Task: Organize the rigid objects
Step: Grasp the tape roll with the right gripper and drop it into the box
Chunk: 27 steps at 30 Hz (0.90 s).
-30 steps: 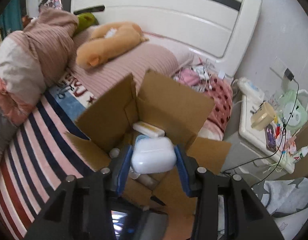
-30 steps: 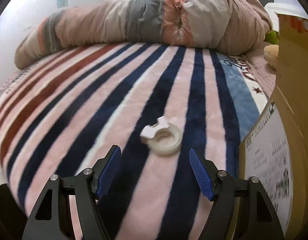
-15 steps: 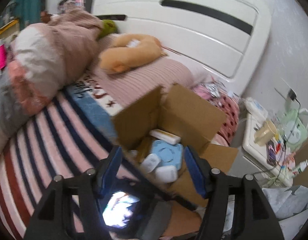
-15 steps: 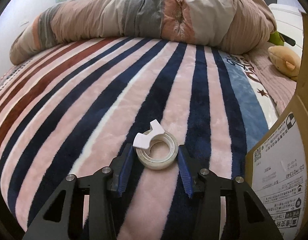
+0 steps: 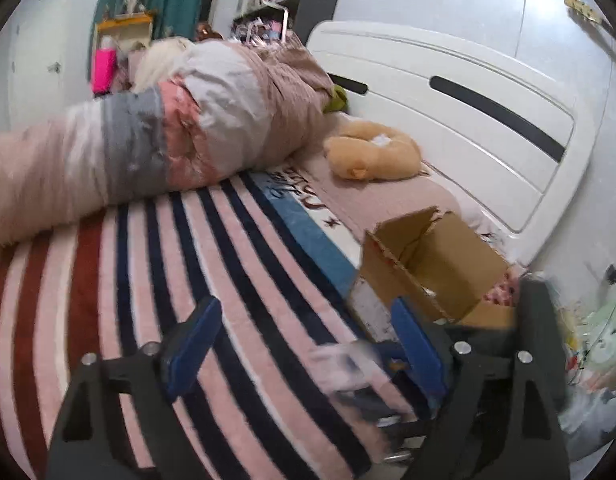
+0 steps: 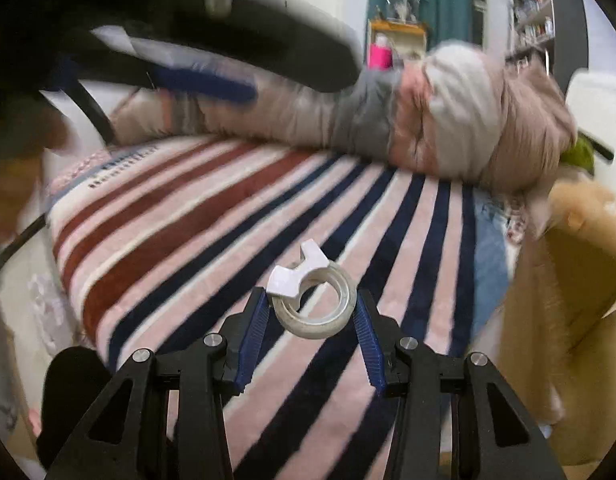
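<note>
Our right gripper (image 6: 310, 320) has its fingers closed on the tape (image 6: 314, 306), lifted above the bed (image 6: 227, 216). Our left gripper (image 5: 303, 340) is wide open, empty. The box (image 5: 436, 268) lies right; a flap could catch the tape and knock it loose.

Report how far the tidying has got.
Done: the left tongs are open and empty over the blanket, beside the box; what is inside it cannot be made out from here. In hand: the right tongs are shut on the tape roll, which looks lifted off the blanket. Left: carrying the roll to the box.
</note>
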### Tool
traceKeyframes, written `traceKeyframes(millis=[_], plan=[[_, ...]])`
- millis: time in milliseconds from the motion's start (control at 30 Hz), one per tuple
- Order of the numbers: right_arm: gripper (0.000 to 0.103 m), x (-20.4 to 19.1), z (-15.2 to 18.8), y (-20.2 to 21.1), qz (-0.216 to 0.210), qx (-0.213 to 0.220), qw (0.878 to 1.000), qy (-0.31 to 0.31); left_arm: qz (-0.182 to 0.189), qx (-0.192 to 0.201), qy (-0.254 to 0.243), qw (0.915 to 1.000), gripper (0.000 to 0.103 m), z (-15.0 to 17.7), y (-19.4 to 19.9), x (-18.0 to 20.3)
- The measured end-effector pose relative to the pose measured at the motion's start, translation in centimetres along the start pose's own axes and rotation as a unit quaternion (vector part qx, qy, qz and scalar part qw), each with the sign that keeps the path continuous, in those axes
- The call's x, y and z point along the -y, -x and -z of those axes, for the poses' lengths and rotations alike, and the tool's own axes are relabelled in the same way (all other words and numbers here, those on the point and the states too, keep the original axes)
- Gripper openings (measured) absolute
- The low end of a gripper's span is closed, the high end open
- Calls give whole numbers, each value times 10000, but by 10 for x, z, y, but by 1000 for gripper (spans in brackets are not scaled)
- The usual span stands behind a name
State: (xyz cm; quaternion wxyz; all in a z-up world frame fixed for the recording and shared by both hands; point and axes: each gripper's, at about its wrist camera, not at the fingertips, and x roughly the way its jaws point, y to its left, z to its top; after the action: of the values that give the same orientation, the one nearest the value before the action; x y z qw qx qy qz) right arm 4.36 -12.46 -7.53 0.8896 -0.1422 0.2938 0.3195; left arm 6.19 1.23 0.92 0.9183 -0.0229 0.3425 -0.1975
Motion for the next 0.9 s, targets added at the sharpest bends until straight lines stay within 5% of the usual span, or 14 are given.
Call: traceKeyframes(millis=[233, 533, 700, 900], plan=[[40, 57, -3, 66, 293, 335, 9986, -290, 91, -30, -140, 9999, 85, 1, -14, 23], [40, 116, 20, 76, 333, -255, 9965, -727, 265, -216, -274, 9990, 86, -2, -50, 58], [61, 126, 29, 73, 429, -412, 9943, -884, 203, -218, -311, 9991, 93, -4, -61, 67], [63, 132, 24, 80, 409, -219, 9944, -951, -283, 117, -239, 9992, 95, -2, -53, 65]])
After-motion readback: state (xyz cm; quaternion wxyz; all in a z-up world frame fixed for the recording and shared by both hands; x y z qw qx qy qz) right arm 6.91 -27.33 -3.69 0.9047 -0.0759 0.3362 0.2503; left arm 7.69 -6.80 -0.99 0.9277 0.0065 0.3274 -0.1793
